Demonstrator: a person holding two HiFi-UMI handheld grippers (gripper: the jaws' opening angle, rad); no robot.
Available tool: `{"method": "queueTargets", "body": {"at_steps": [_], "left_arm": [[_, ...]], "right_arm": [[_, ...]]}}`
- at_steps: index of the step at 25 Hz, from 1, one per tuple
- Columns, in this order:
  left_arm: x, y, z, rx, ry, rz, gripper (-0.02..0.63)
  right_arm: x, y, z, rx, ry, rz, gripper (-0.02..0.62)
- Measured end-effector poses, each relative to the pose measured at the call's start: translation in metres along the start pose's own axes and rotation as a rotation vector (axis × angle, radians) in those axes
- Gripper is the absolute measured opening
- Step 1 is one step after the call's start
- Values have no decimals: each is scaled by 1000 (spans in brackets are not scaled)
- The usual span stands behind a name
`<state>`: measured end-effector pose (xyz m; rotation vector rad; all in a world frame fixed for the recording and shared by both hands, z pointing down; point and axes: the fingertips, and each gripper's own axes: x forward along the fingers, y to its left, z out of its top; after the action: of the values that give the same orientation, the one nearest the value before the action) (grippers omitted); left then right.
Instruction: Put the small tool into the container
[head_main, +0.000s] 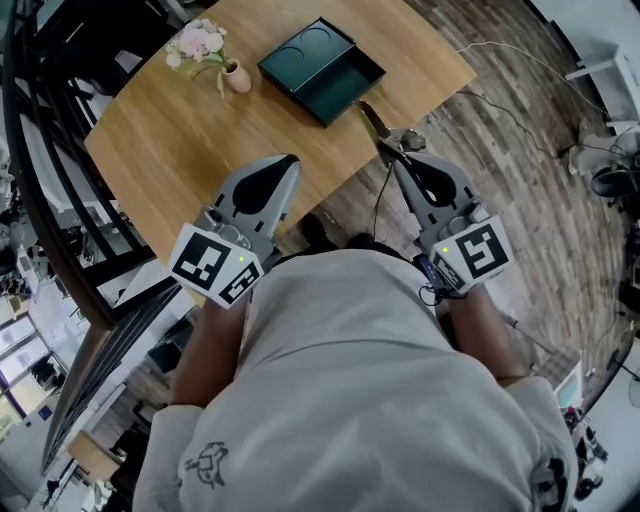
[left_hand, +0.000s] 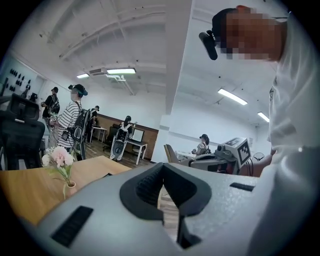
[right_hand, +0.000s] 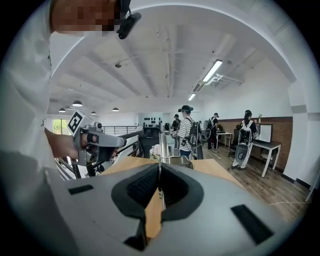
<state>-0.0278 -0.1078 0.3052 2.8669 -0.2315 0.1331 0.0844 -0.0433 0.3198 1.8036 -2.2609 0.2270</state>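
A dark green container (head_main: 345, 80) lies on the wooden table (head_main: 200, 140), with two round recesses at one end and an open compartment at the other. My right gripper (head_main: 395, 152) is shut on the small metal tool (head_main: 374, 122) at the table's near right edge. The tool's tip points at the container's near corner, a short way from it. In the right gripper view the tool (right_hand: 162, 145) sticks up out of the closed right gripper (right_hand: 160, 167). My left gripper (head_main: 291, 160) hovers over the table's near edge, shut with nothing in it. Its pads meet in the left gripper view (left_hand: 163, 167).
A small pink vase of flowers (head_main: 235, 75) stands left of the container, the same vase (left_hand: 62, 165) showing in the left gripper view. Black chairs (head_main: 60, 60) crowd the table's left side. Cables (head_main: 500, 70) trail on the wood floor to the right. People stand in the background.
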Motion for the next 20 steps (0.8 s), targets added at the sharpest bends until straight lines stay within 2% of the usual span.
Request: {"method": "queueTargets", "body": {"at_steps": [3,9,20], "left_arm": [[-2,12,5,-22,-11,5,6],[-2,31,15,-13,-21,42,6],[32,55,28,-12,-30,162,6]], "right_arm": [[16,-3,3,-8,14,17,9],[38,-15,14,-23,5,41,9],[80,-64,27,-47,-16,161,9]]}}
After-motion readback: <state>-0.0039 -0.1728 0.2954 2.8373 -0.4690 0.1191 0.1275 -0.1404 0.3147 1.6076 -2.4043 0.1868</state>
